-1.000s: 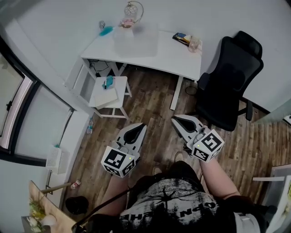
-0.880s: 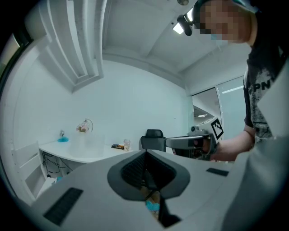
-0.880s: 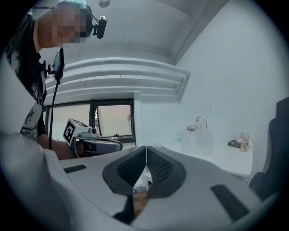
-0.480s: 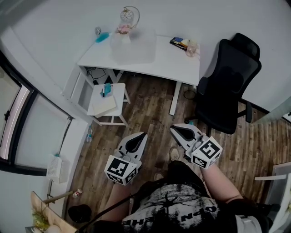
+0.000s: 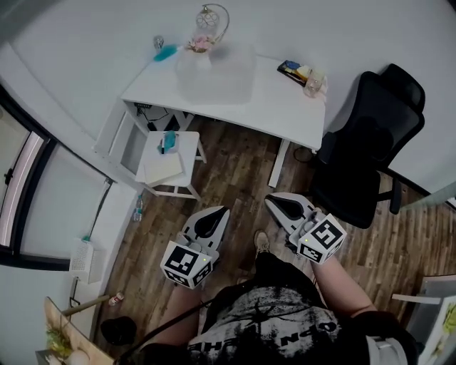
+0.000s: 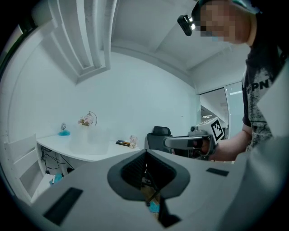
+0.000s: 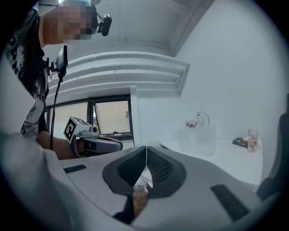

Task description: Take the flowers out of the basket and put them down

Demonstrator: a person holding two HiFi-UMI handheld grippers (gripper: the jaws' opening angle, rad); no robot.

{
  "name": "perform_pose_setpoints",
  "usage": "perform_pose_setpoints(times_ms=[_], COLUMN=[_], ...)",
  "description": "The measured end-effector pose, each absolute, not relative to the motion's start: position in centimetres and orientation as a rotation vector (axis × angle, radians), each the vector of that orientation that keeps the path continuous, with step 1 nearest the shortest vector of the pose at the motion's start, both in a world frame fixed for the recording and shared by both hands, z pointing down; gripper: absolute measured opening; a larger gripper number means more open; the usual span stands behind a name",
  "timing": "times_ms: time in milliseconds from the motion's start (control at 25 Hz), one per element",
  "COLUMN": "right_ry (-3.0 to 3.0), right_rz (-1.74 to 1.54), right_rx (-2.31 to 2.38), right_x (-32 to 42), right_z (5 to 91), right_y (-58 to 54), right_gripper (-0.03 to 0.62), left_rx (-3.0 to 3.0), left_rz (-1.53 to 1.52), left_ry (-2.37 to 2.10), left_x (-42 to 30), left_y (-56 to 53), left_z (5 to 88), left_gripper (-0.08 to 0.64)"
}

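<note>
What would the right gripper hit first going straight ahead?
Way looks free nearby; the right gripper aims toward the white desk, probably its near edge or the wall just above. Depth unclear.

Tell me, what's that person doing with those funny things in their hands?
A person stands on the wood floor, short of the white desk, holding the left tongs and the right tongs, one in each hand. Both are shut and empty. The flowers sit in their basket at the desk's far edge, behind a clear box, not yet touched.
</note>
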State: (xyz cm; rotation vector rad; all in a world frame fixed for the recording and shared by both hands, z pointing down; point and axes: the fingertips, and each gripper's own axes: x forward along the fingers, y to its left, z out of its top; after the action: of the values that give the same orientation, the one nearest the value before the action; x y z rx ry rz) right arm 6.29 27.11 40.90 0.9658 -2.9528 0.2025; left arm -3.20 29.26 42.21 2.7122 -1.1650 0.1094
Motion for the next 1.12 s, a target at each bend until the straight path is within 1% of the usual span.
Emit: perform_pose_setpoints(times_ms=[640,960,1120], right_ry=[-3.023,-3.025,-3.026], right_rz=[0.225,0.130,0.151], right_rx=[0.766,0.736,0.735], right_x=[8.7,9.7,9.8], right_z=[40.7,40.5,41.0], right_y=[10.5,5.4,3.6], right_gripper=[0.017,0.017,0.017], left_rx=[2.625,2.616,2.609], left_rz=[0.145,0.152,0.158], left_ry=[-1.315,-1.336,-1.351], left_x=[0.3,2.0,1.8], left_y=[13.9,8.9,7.2], left_z=[42.0,42.1,42.3], left_gripper=[0.015,0.014,0.015])
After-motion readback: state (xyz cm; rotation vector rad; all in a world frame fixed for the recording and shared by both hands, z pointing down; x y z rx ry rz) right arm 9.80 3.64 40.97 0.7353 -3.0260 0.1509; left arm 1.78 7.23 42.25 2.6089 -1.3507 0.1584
